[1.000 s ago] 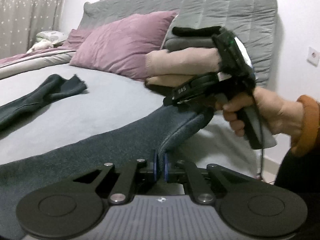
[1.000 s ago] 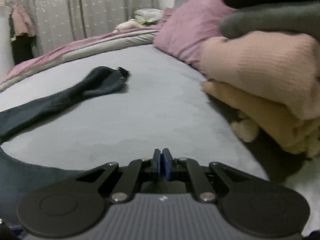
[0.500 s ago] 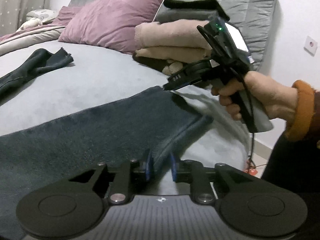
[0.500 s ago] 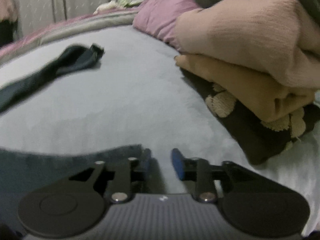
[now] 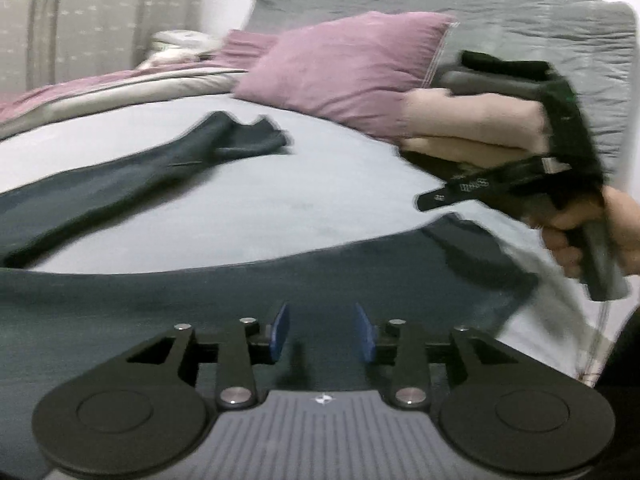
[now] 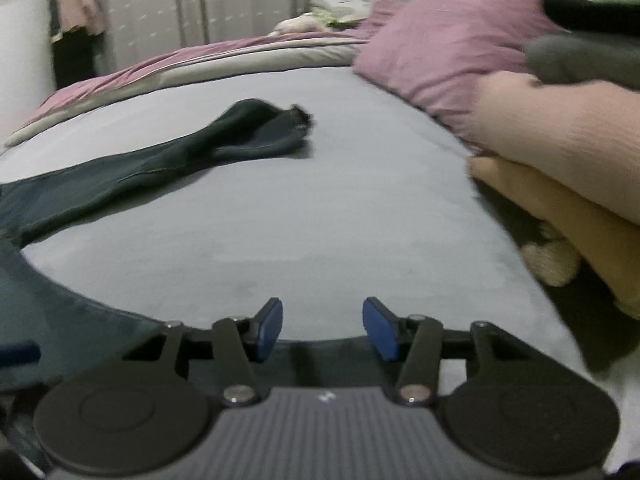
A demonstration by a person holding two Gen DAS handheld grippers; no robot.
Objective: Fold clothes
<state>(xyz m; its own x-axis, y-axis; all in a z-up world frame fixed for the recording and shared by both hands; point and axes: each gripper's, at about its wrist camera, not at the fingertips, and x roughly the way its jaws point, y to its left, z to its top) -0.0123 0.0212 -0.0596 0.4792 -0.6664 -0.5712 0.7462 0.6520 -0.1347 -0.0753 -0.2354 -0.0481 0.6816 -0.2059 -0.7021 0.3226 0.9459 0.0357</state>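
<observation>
Now both the left gripper point(image 5: 323, 332) and right gripper point(image 6: 322, 328) gape wide, empty; the dark teal fleece trousers point(image 5: 200, 304) could slump crooked on the grey bed point(image 6: 320, 208).

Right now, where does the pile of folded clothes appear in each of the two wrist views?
Left wrist view: the pile of folded clothes is at the right, above centre, partly hidden behind the right gripper.
Right wrist view: the pile fills the right edge, close and large.
Shared landmark: the purple pillow lies just behind it.
</observation>
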